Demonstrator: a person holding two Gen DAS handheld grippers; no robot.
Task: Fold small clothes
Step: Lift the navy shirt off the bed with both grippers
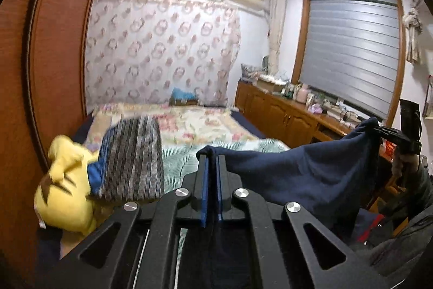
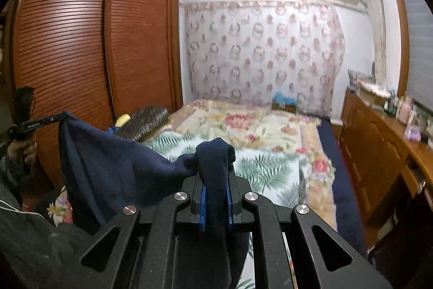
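A navy blue garment [image 1: 311, 175] hangs stretched in the air between both grippers, above the bed. My left gripper [image 1: 212, 161] is shut on one corner of it, a thin edge of cloth pinched between the blue pads. At the right of the left wrist view the right gripper [image 1: 379, 130] holds the opposite corner. In the right wrist view my right gripper [image 2: 215, 167] is shut on a thick bunched fold of the navy garment [image 2: 113, 169], which spreads away left to the left gripper [image 2: 58, 119].
The bed [image 2: 270, 142] with a floral and fern-print cover lies ahead. A striped grey cushion [image 1: 135, 159] and a yellow plush toy [image 1: 65, 180] sit at its left. Wooden wardrobe [image 2: 81, 45] stands left, a cluttered wooden sideboard [image 2: 384, 142] right. A person's hand [image 2: 23, 151] grips the left handle.
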